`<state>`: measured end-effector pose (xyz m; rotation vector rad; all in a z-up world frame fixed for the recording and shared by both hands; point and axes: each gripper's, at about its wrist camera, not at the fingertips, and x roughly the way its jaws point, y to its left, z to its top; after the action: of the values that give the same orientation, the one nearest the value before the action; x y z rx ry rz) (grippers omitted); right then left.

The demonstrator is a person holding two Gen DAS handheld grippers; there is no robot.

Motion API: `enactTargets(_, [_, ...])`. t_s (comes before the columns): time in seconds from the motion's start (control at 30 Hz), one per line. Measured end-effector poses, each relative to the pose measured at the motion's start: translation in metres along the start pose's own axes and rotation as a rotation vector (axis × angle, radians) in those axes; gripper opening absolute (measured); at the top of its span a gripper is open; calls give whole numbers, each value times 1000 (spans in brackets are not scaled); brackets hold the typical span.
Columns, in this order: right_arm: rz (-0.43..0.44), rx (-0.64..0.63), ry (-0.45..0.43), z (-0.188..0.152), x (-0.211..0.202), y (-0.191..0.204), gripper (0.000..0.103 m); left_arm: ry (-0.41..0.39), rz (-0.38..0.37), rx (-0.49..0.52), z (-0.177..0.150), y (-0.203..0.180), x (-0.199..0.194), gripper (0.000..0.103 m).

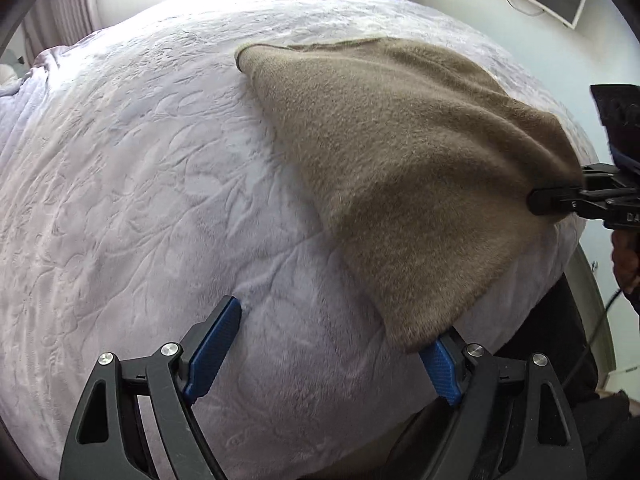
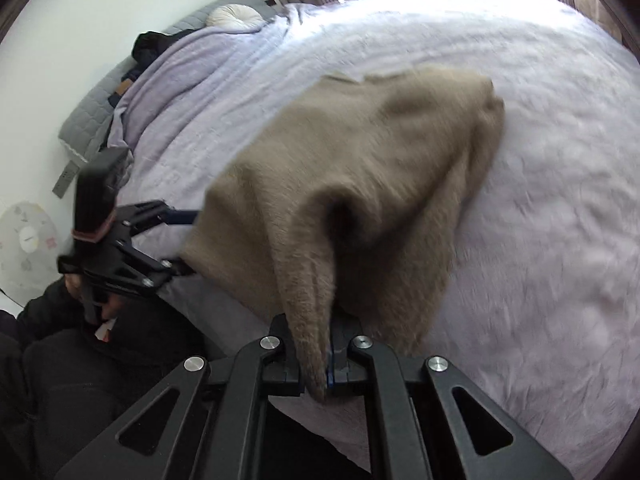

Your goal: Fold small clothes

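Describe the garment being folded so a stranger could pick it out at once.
Start at the wide bed with the pale lilac embossed blanket. Near its front edge lies a fuzzy taupe fleece garment, one corner pinched in the right gripper. It is the only brown, plush thing on that pale cover.

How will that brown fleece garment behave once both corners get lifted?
Likely floppy: the brown garment sags and creases from the right gripper pinching it. Probably light, since that one pinch tents it. Its fuzzy nap should grip, not slip, on the bedspread.
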<state>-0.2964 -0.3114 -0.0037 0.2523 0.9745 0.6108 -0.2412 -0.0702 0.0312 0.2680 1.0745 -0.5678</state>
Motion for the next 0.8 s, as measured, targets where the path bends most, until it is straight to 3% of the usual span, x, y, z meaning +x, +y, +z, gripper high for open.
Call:
enactTargets(0.1, [33,40,-29,-5,-13,-3,11,30,-13,87,-3,-5,-19,85])
enactTargets(0.17, [5,4,-78,-3,-35,4,14,-9,-33,125,0,-4,-43,85])
enactTargets(0.2, [-11,-19,-106,0,-45,8,24,-31,-43,133,4,-4,-52,85])
enactTargets(0.27, [-83,-67,-161,12,-64,17,66,-78,-57,123,22,-4,-63,85])
enactTargets(0.3, [-124,-84,-186,21,-69,22,95,-96,-66,109,33,-4,-64,85])
enactTargets(0.33, [-161,-98,-222,31,-71,24,98,-103,-72,91,46,-4,-61,85])
enactTargets(0.43, [-172,-83,-207,66,-60,13,96,-84,-70,42,74,0,-35,85])
enactTargets(0.6, [-133,79,-153,109,-23,-38,86,-32,-137,-50,86,-4,2,86])
enactTargets(0.67, [-115,109,-107,123,1,-51,65,-44,-130,-50,86,-9,6,100])
enactTargets(0.7, [-112,112,-83,128,11,-54,29,-38,-131,-50,85,-12,10,100])
enactTargets(0.73, [-107,104,-57,132,20,-55,21,-29,-127,-49,82,-21,17,101])
enactTargets(0.8, [-125,42,-61,136,22,-49,19,-29,-120,-29,79,-25,20,102])
